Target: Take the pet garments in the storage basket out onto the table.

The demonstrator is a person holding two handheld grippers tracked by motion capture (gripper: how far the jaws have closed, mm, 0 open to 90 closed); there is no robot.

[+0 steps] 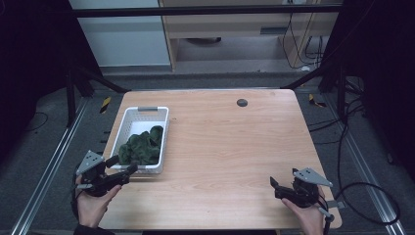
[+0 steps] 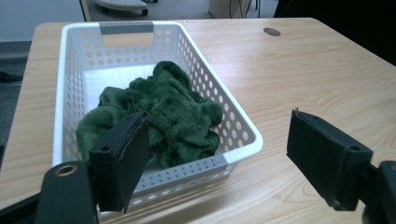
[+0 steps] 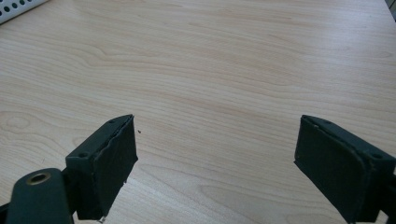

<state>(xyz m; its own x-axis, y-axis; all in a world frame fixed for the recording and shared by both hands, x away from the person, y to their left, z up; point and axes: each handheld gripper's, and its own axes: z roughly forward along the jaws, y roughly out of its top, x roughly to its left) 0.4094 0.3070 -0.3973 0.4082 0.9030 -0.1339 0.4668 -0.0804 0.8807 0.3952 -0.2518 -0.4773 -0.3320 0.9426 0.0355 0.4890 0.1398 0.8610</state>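
One white basket, one green cloth, perhaps bunched; two hand-held grippers.

White perforated basket, green cloth inside, wooden table

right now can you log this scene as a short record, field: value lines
surface: wooden table
container: white perforated basket, on the table's left side
contents: crumpled green cloth inside the basket
left gripper: open, at the basket's near end, holding nothing
right gripper: open, over bare wood at the near right, holding nothing
other: dark round cap near the far edge
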